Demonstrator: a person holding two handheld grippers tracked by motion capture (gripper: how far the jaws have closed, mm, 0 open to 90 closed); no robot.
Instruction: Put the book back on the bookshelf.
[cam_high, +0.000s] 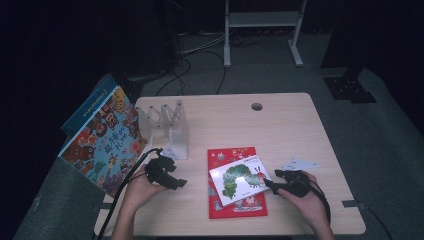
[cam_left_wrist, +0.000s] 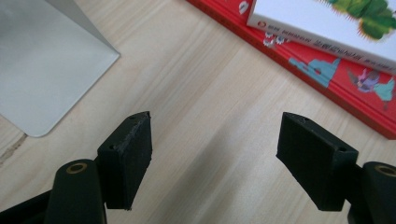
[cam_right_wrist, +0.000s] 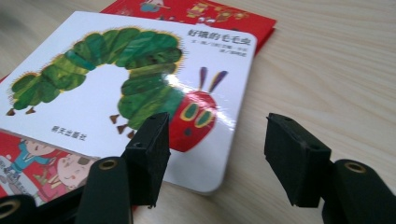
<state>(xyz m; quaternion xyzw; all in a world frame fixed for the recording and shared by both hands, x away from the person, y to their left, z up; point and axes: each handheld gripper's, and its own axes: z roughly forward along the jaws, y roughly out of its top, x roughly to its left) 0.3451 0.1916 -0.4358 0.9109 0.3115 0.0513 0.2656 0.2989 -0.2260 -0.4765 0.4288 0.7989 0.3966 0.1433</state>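
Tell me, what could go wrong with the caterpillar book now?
The right gripper stands open at one corner of the caterpillar book; gripped only there, the glossy book might slip or swing. It lies loose on the red book, so a nudge could slide it off or drag that one along.

Left gripper (cam_high: 181, 184) low, jaws apart; right gripper (cam_high: 267, 183) likewise

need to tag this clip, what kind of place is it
Probably a recording lab or studio, not a home: one pale wooden desk under bright light in a dark room, cables across the grey floor, and a white metal stand behind.
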